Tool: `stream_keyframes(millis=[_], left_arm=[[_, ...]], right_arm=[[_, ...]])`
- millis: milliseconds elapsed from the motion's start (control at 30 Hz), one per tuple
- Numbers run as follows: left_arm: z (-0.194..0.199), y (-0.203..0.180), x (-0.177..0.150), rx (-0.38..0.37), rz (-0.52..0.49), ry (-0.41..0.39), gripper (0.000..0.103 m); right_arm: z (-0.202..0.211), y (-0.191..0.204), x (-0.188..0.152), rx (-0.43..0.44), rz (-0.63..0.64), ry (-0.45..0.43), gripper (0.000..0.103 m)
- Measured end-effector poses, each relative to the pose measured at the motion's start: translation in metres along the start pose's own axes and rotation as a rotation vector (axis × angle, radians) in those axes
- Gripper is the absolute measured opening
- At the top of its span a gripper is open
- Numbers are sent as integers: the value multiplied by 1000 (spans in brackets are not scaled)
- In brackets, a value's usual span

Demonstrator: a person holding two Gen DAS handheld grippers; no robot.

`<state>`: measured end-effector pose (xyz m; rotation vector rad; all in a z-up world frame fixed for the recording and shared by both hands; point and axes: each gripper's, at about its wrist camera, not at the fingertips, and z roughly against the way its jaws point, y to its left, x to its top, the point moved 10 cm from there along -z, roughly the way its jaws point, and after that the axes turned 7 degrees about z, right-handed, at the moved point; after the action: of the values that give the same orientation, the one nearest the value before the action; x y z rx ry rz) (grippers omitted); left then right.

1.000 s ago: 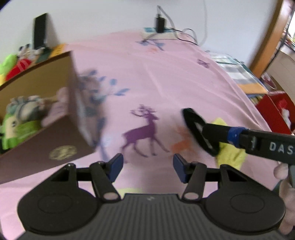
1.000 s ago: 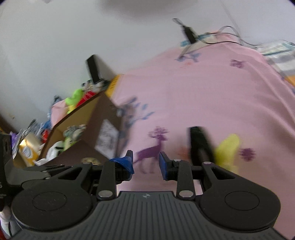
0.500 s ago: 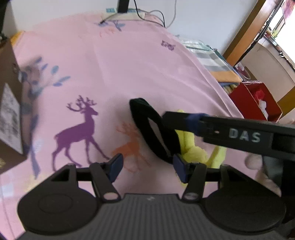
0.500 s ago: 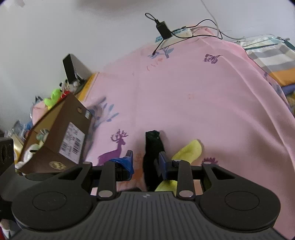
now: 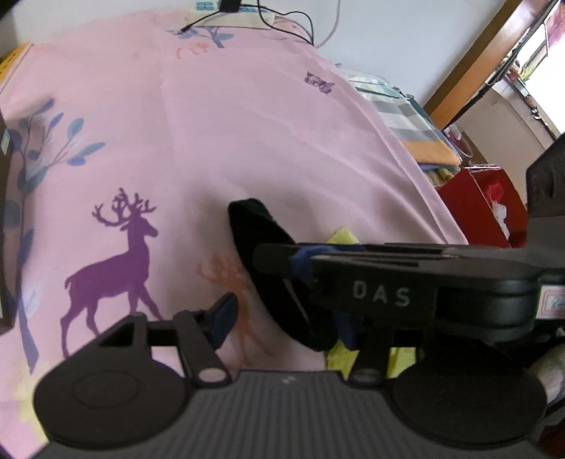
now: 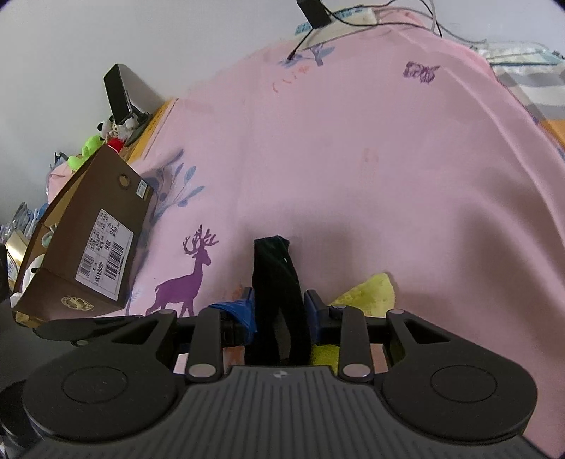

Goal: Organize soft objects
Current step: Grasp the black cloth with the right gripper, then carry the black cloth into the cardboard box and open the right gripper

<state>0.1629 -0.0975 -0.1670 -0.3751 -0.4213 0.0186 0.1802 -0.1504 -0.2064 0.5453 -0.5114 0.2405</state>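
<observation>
Black sock (image 6: pixel 275 282): clamped between the blue pads of the right gripper (image 6: pixel 279 310); free end stretched toward 12 o'clock over the pink bedsheet (image 6: pixel 353 176); seen from the left wrist as a dark band (image 5: pixel 261 254) running from centre toward 5 o'clock.
Yellow cloth (image 6: pixel 367 289): flat on the sheet at 4 o'clock of the sock, touching it or just beside it, partly hidden under the right gripper; also showing at (image 5: pixel 342 236).
Right gripper: narrow, gripping the sock; crossing the left wrist view from 3 o'clock (image 5: pixel 300 261).
Left gripper (image 5: pixel 282 321): wide apart, closing; lower end of the sock and the right gripper's tip between its fingers (image 5: pixel 222 317), pads not seen pressing on anything.
Cardboard box (image 6: pixel 88 247): at 9 o'clock of the sock, well apart, barcode label facing the camera, plush toys inside.
Purple deer print (image 6: pixel 187 279): on the sheet between box and sock.
Charger and cables (image 6: pixel 314 14): at 12 o'clock, far edge of the bed.
Red box (image 5: pixel 480 208): off the bed at 3 o'clock in the left wrist view.
</observation>
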Motion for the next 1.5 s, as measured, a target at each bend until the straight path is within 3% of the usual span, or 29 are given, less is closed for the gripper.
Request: stream_keyframes(millis=[133,233,267,367,533,1100,1500], left_arm=[[0,0,2,-18,1,0,45],[-1,0,4,-13,-4,-1,36],[-2,0,5,-9,-7,-1,29],[-5,-1,7,22,-28,-4,15],[-6,2,8,67,-46,-5,5],[18,16,3,108,-50,-43,3],[58,54,-5,124,6,-102,3]], right_arm=[[-2,2,2,10,11,-7,13],[-3,2,3,16,1,-9,13],[-4,1,3,18,-4,-11,12],[-5,-1,4,28,-25,-35,11],[-4,-4,4,50,-51,-52,8],[-2,22,-6,140,-129,-13,6],[0,60,-1,180,-114,-32,6]])
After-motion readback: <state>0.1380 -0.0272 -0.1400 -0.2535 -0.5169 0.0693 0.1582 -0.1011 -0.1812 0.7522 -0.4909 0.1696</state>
